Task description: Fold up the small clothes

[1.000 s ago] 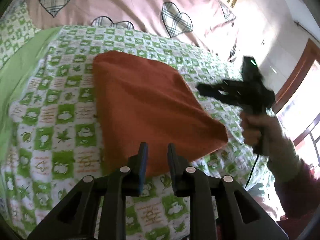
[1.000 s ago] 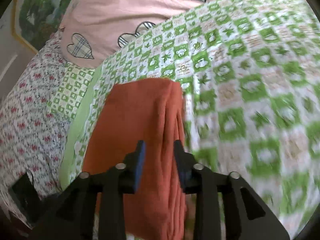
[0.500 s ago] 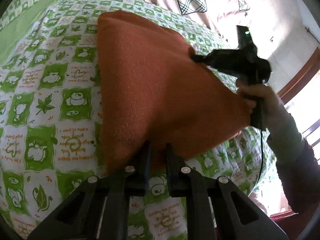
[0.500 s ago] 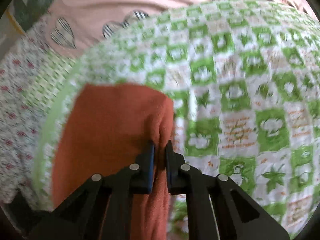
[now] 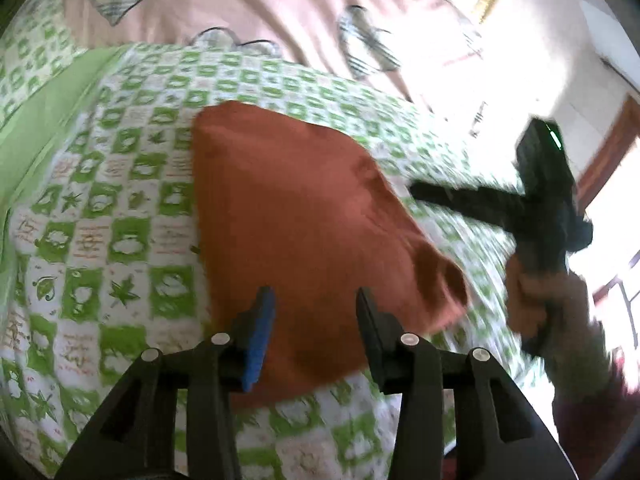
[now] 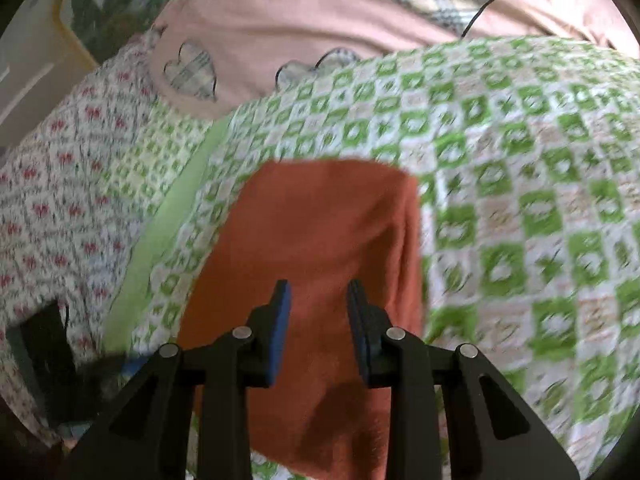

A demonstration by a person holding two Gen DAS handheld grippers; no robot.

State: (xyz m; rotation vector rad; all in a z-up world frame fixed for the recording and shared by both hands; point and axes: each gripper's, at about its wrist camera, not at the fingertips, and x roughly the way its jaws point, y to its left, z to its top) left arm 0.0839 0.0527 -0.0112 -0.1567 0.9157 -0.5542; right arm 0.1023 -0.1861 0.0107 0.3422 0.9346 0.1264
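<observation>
Centre of both frames: orange garment [image 5: 304, 240], folded, flat on green-checked bedspread [image 5: 120, 240]. Left gripper [image 5: 316, 322] and right gripper [image 6: 318, 312]: jaws opening, nothing clamped. Advice: withdraw clear without snagging the folded edge.

Orange script printed in the pale squares of the green-checked bedsheet [image 5: 132, 240], seen at left in the left wrist view, too blurred to read. Same squares at right in the right wrist view, smeared likewise. No legible words, numbers, labels or brands anywhere else.
</observation>
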